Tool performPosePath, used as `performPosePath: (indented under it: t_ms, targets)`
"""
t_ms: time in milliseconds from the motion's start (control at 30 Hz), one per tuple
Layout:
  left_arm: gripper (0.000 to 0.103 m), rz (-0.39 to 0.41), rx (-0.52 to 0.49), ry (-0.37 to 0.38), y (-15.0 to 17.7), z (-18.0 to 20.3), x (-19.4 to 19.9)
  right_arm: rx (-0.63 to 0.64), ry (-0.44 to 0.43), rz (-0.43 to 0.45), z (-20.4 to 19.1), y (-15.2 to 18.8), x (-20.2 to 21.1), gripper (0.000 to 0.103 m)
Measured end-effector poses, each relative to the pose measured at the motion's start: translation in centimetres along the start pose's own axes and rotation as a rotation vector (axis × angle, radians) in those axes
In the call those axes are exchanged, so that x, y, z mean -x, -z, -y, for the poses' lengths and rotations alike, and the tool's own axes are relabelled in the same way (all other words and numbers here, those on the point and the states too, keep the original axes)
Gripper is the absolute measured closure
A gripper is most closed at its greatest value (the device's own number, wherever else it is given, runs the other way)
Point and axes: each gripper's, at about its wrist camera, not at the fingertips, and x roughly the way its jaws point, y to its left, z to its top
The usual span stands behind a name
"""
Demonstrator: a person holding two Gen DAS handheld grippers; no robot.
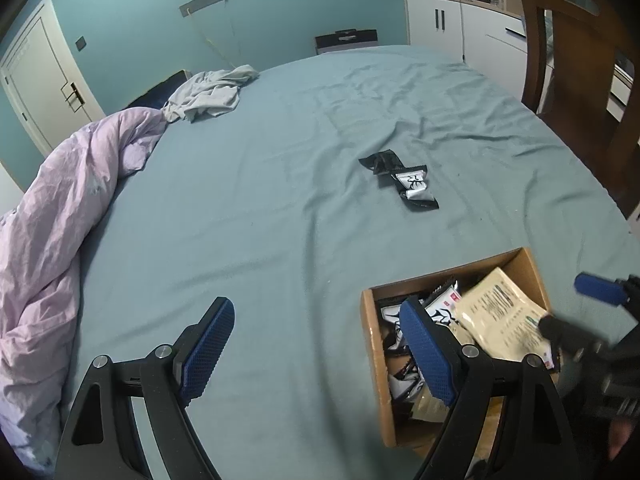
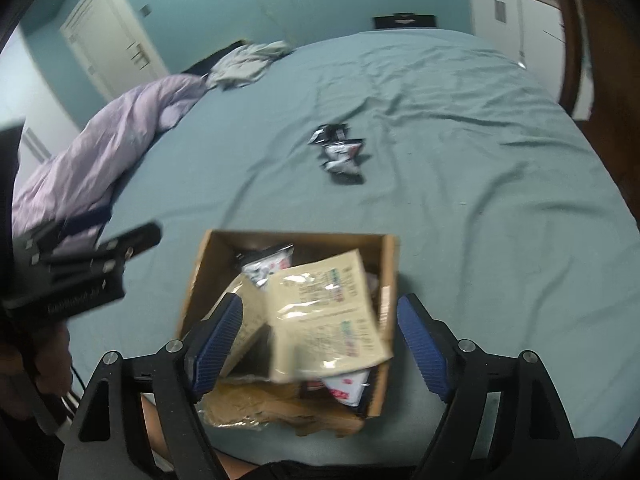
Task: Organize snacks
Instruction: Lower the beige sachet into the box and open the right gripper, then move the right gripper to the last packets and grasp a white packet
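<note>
Both claws spread, empty; loose black packets [image 1: 404, 180] on bed [image 1: 280, 208] are best pinched singly, then lowered into cardboard box [image 2: 390, 280].

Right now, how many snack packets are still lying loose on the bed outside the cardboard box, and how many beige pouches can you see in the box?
Black-and-white snack packets loose on the bed sheet: about 3, overlapping
Beige pouches showing in the cardboard box: 2
Total: about 5
</note>
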Motion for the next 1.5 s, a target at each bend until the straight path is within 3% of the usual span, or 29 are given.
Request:
performPosePath:
  t_ms: [200,533,700,967,1300,1500]
  targets:
    - [0.017,-0.004,-0.022,-0.002,0.1,0.5,-0.1,-0.073,0.010,0.001,1.8,-0.7,1.2,0.024]
    - [0.017,-0.003,-0.021,0.023,0.2,0.7,0.1,0.080,0.136,0.018,1.6,-2.1,2.4,0.024]
    - [0.017,-0.001,-0.019,0.050,0.1,0.9,0.4,0.058,0.112,-0.020,1.5,-2.5,1.1,0.024]
    - [0.017,-0.017,-0.030,0.071,0.1,1.4,0.4,0.077,0.100,-0.061,1.4,-4.7,-2.0,0.024]
    - [0.017,-0.064,-0.004,0.088,-0.6,1.5,-1.0,-0.057,0.057,-0.047,3.8,-9.9,-6.4,0.024]
    - [0.017,-0.112,0.017,0.094,-0.6,1.2,-2.2,-0.062,-0.002,-0.149,4.0,-13.3,-12.1,0.024]
